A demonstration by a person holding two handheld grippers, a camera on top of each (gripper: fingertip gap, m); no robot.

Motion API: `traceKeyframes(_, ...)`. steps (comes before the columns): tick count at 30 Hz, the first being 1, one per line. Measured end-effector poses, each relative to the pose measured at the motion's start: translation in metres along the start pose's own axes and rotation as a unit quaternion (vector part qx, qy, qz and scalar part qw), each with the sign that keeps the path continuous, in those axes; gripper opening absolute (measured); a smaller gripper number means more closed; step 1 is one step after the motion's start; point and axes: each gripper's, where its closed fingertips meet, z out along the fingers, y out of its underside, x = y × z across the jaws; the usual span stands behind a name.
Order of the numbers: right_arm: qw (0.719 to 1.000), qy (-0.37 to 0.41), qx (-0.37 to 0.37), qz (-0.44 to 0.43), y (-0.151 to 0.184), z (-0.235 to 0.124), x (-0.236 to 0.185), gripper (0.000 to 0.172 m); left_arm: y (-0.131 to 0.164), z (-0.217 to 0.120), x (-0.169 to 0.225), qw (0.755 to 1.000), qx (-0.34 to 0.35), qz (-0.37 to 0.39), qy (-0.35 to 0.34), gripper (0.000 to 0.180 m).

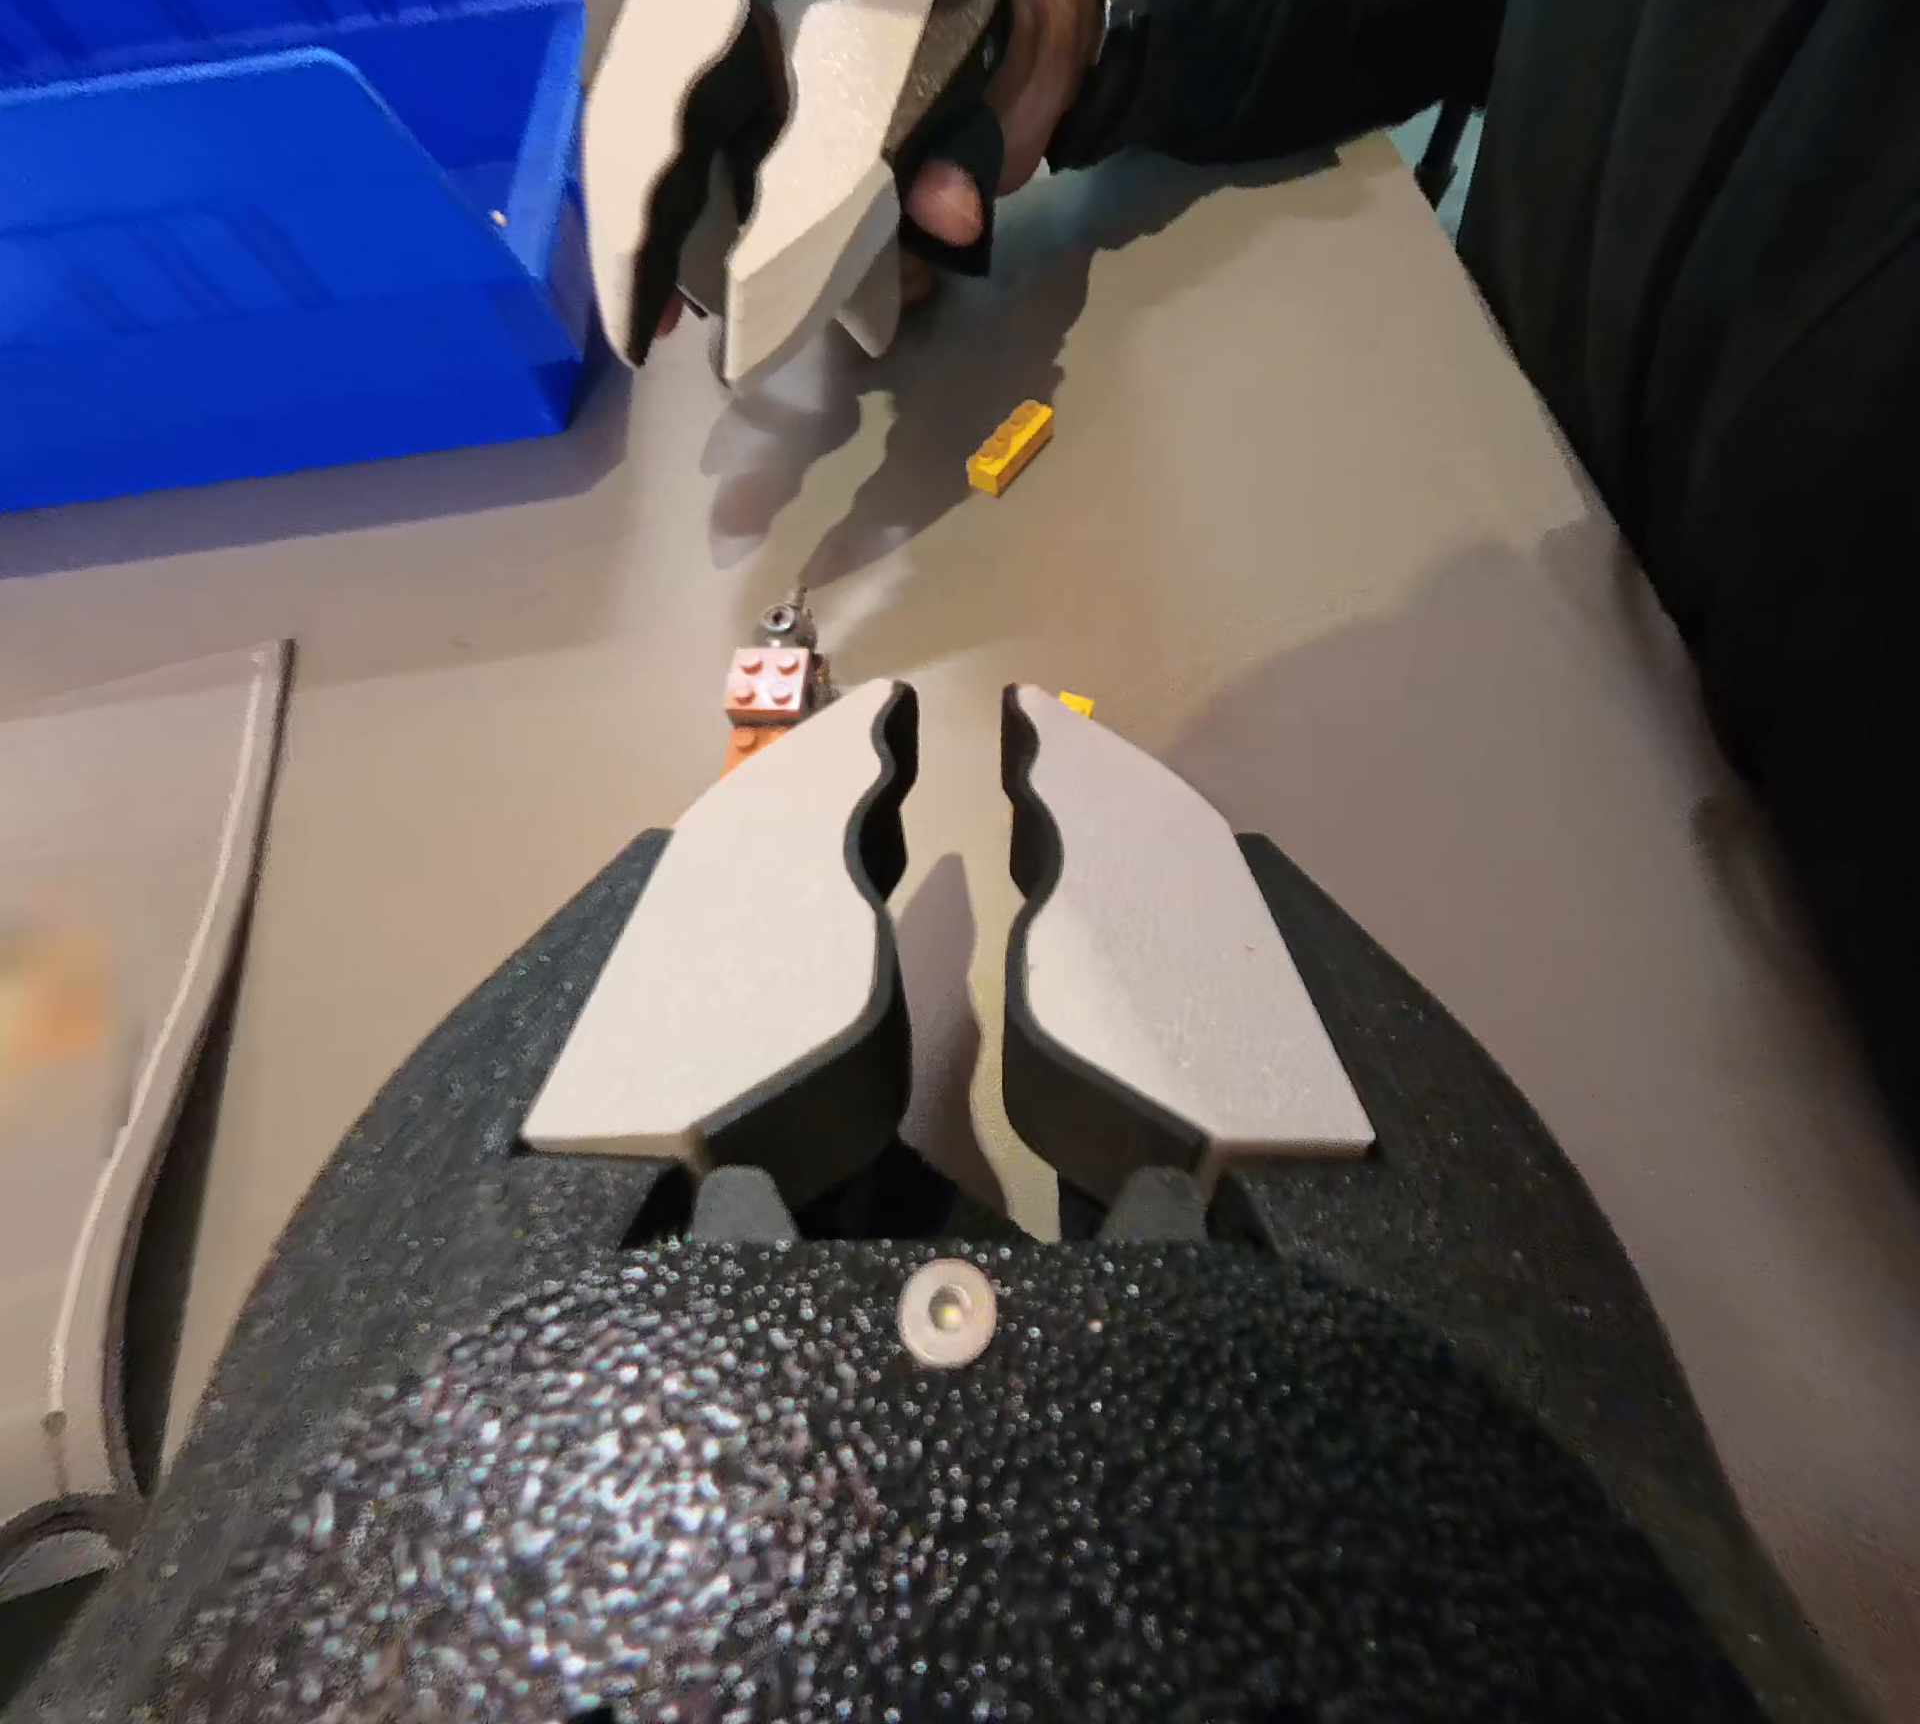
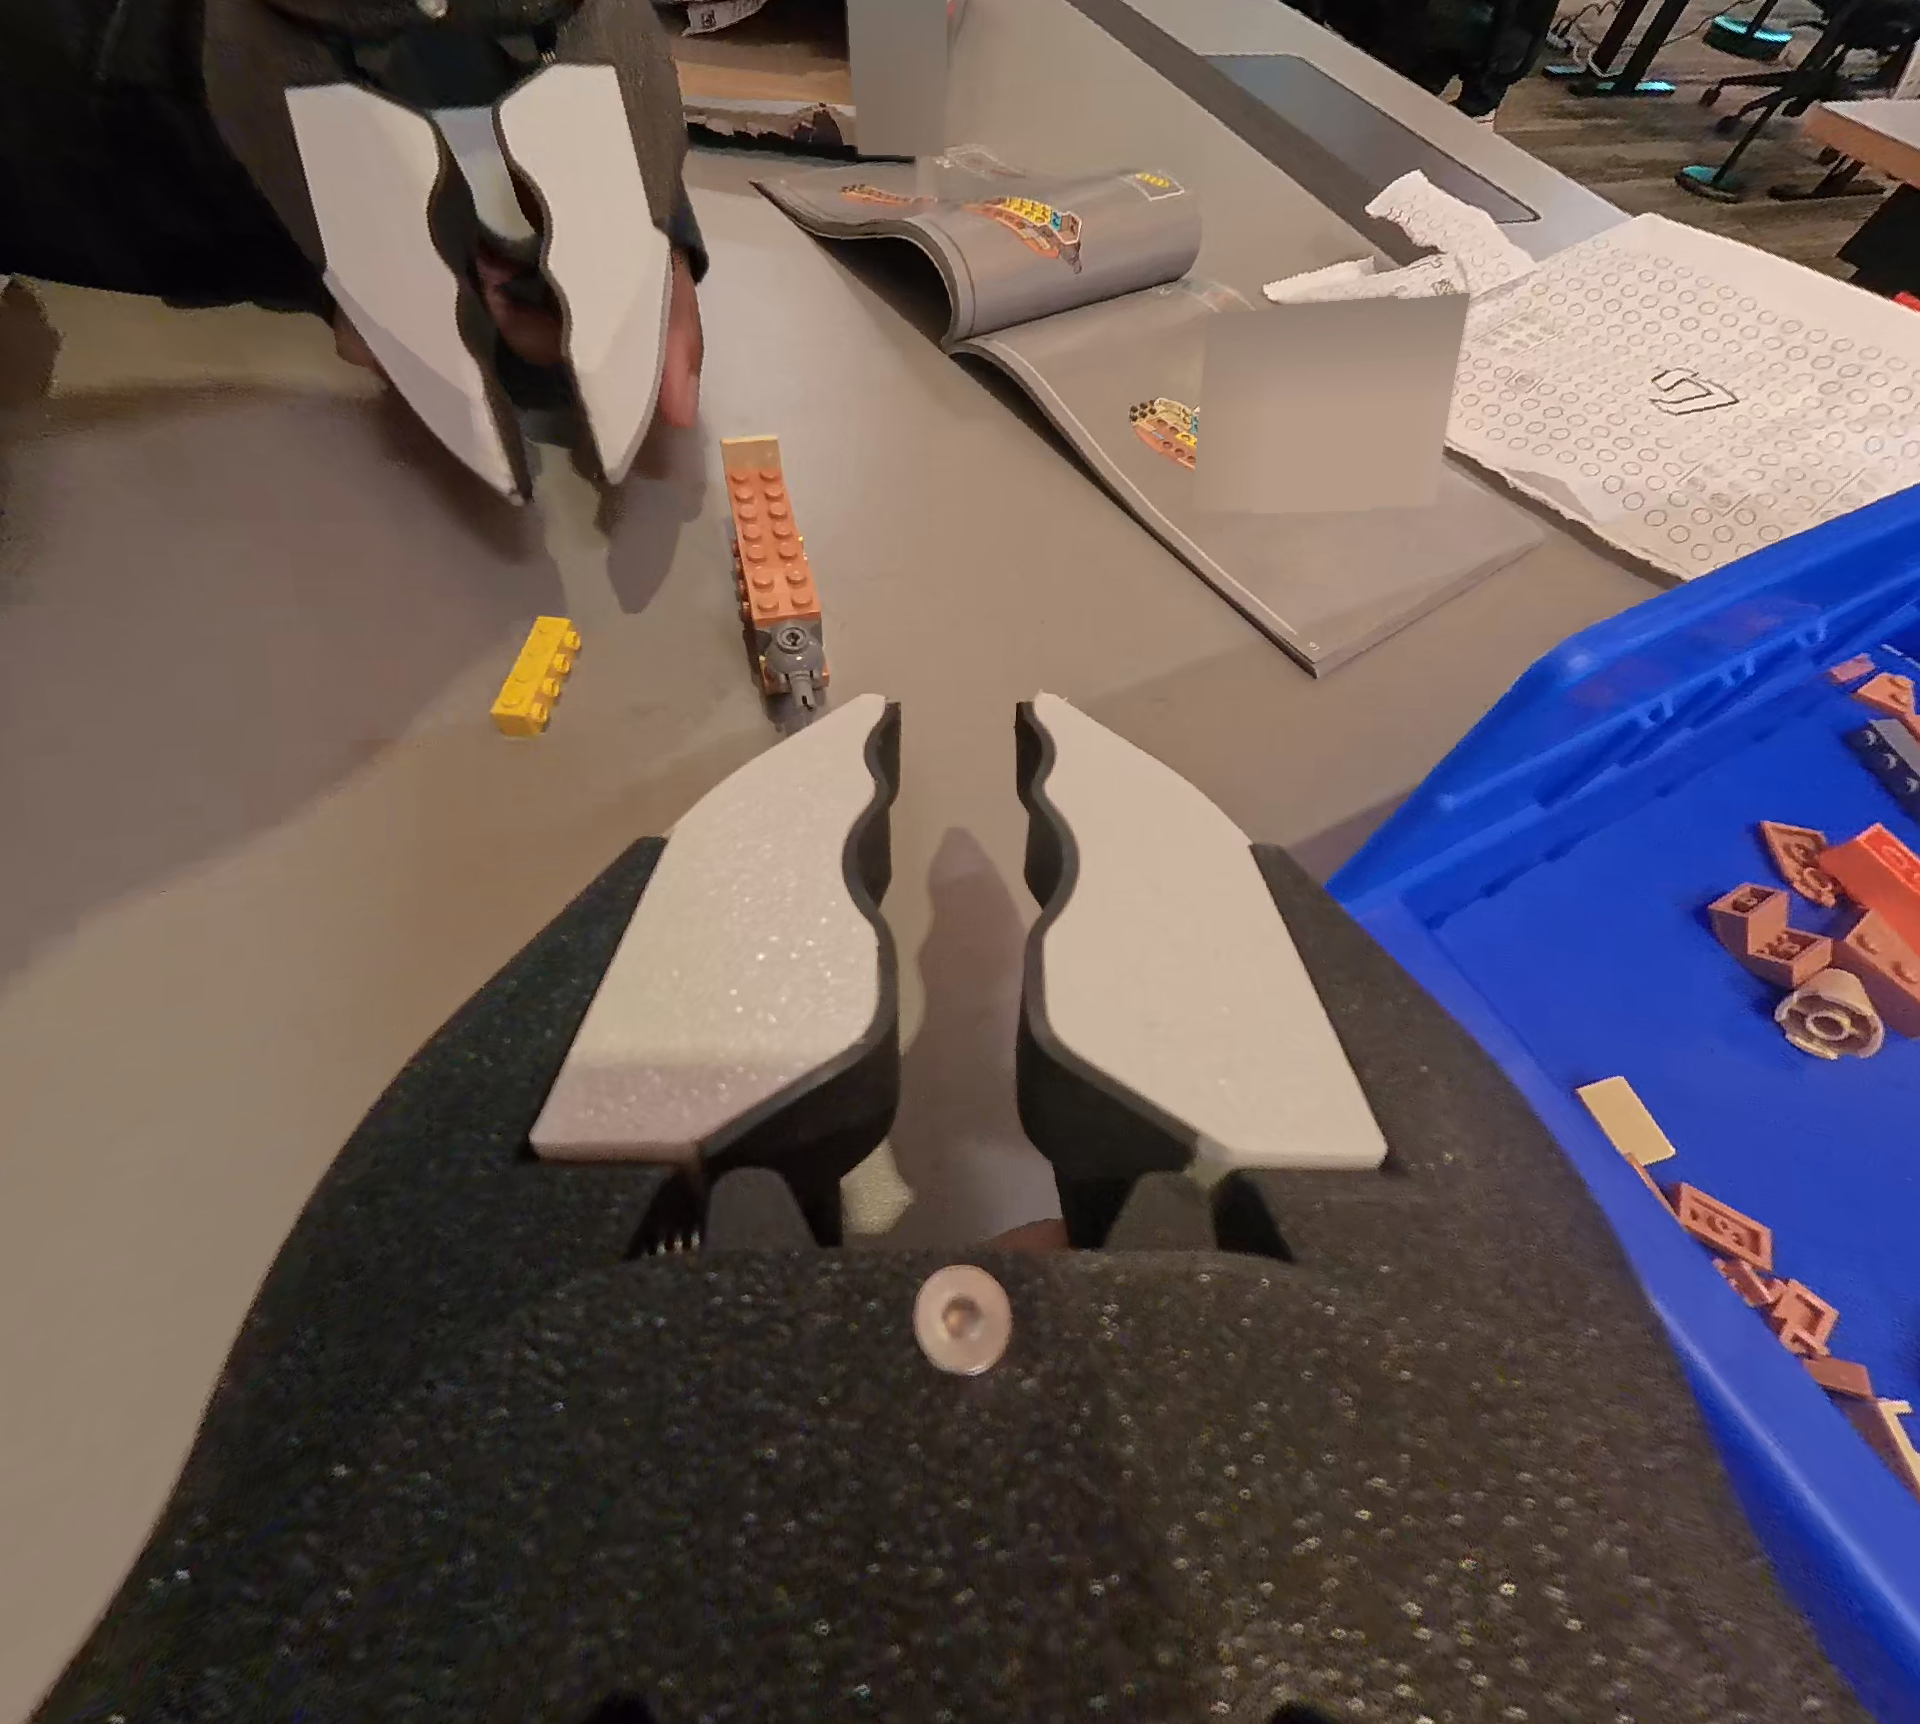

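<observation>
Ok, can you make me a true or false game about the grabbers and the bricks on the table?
1. Both grippers, left and right, are empty. True.
2. The yellow brick sits inside the blue bin. False: it lies on the table.
3. The long brown brick build lies on the table between the two grippers. True.
4. The booklet is closed. False: it lies open.
5. The blue bin holds brown pieces. True.
</observation>
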Motion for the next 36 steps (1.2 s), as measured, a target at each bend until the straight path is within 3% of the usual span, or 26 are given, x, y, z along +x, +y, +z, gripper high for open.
traceKeyframes(7, 1.000, -0.001, -0.002, 0.011, 0.001, 0.000, 0.002, 0.021, -0.017, -0.018, -0.003, 0.997, 0.080, 0.002, -0.017, 0.010)
traceKeyframes(17, 1.000, 0.003, 0.006, 0.000, -0.001, -0.001, 0.000, 0.021, -0.016, -0.018, -0.004, 0.997, 0.078, 0.005, -0.023, 0.010)
traceKeyframes(22, 0.990, 0.013, 0.135, -0.036, -0.042, -0.024, -0.002, 0.017, -0.017, -0.019, -0.004, 0.997, 0.079, 0.007, -0.024, 0.010)
traceKeyframes(25, 0.981, 0.065, 0.172, -0.057, -0.080, -0.062, 0.032, 0.016, -0.016, -0.017, -0.006, 0.997, 0.074, 0.002, -0.025, 0.010)
traceKeyframes(30, 0.990, 0.130, 0.029, -0.040, -0.083, -0.077, 0.144, 0.017, -0.015, -0.014, -0.019, 0.996, 0.069, -0.007, -0.051, 0.009)
traceKeyframes(33, 0.990, 0.096, -0.101, 0.024, -0.057, -0.039, 0.204, 0.019, -0.015, -0.014, -0.025, 0.996, 0.068, -0.010, -0.065, 0.009)
traceKeyframes(36, 0.971, 0.091, -0.221, 0.029, -0.019, 0.009, 0.251, 0.018, -0.014, -0.013, -0.030, 0.995, 0.063, -0.010, -0.075, 0.009)
